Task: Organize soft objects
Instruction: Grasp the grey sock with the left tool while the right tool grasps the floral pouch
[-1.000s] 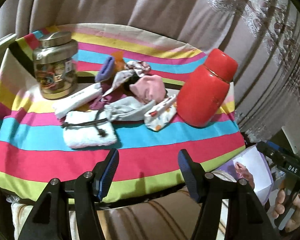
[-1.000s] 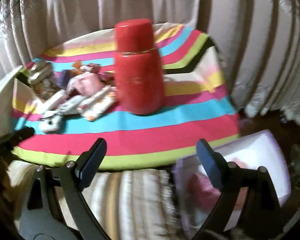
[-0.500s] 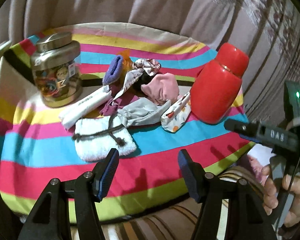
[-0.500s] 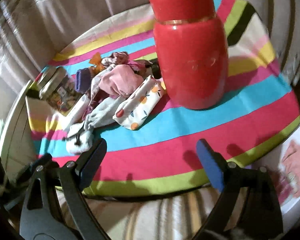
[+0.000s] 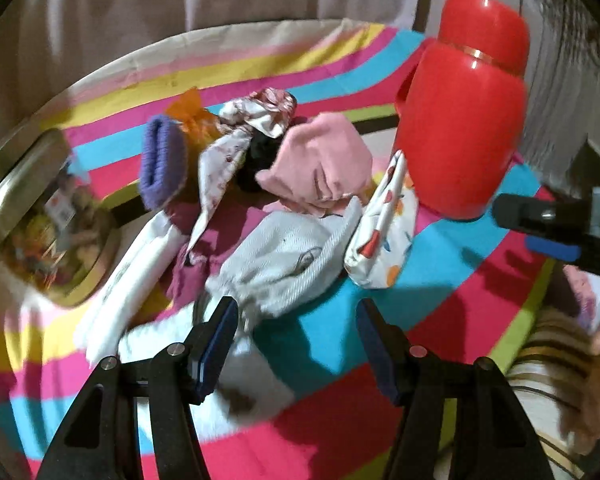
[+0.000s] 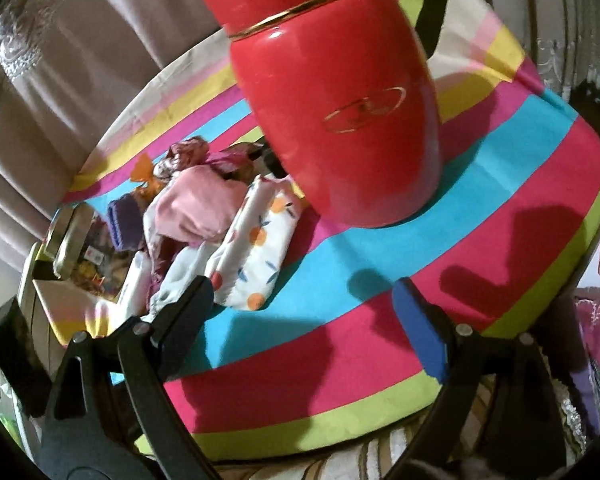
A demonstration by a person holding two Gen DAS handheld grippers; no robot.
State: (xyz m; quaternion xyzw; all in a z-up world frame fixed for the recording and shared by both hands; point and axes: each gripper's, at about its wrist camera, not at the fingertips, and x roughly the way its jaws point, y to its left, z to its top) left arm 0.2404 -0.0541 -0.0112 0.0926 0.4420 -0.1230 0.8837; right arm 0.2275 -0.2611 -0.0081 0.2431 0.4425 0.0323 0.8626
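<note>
left gripper [image 5: 294, 334] closer to grey pouch [image 5: 284, 256] (blurred) | jaws apparently unchanged

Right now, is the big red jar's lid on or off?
On. The red jar wears its rounded cap above the gold band.

Glossy red jar [image 6: 336, 92]; matt striped cloth [image 6: 380, 344]; shiny metal lid [image 5: 16, 176].

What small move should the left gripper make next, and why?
Probably ease the left gripper forward and down onto the grey pouch. Its jaws are open and empty, and the pouch lies just ahead of them at the near edge of the soft pile, clear of the red jar.
</note>
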